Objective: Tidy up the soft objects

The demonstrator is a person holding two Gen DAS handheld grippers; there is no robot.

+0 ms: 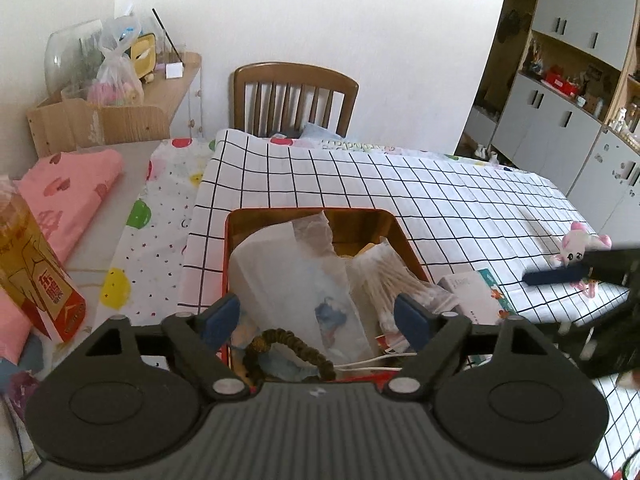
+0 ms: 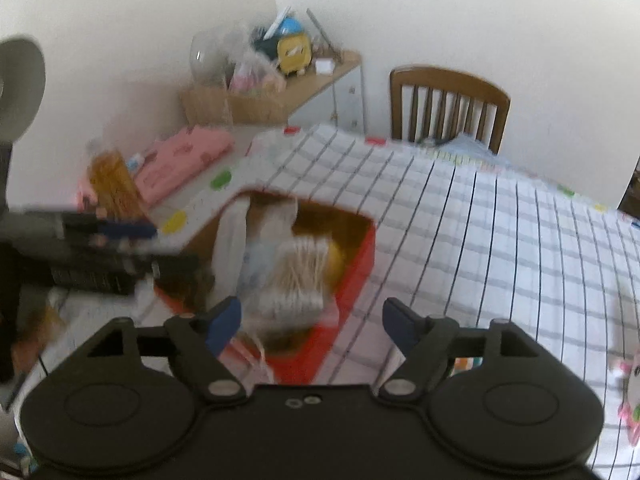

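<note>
A red-rimmed wooden box [image 1: 234,236] sits on the checked tablecloth, holding a white plastic bag [image 1: 288,272], a pack of cotton swabs [image 1: 384,276] and a dark green scrunchie [image 1: 280,344]. My left gripper [image 1: 318,316] is open and empty just above the box's near end. A pink and white plush toy [image 1: 578,246] lies on the cloth at the right, beside the right gripper's finger [image 1: 556,276]. In the blurred right wrist view my right gripper [image 2: 312,320] is open and empty over the box [image 2: 356,268]; the plush [image 2: 632,396] is at the far right edge.
A small white carton [image 1: 476,296] lies right of the box. Folded pink cloth [image 1: 68,196] and an orange bottle [image 1: 28,264] are at the left. A wooden chair [image 1: 294,96] stands behind the table. A cluttered side shelf [image 1: 120,80] is at the back left, cabinets [image 1: 560,120] at the right.
</note>
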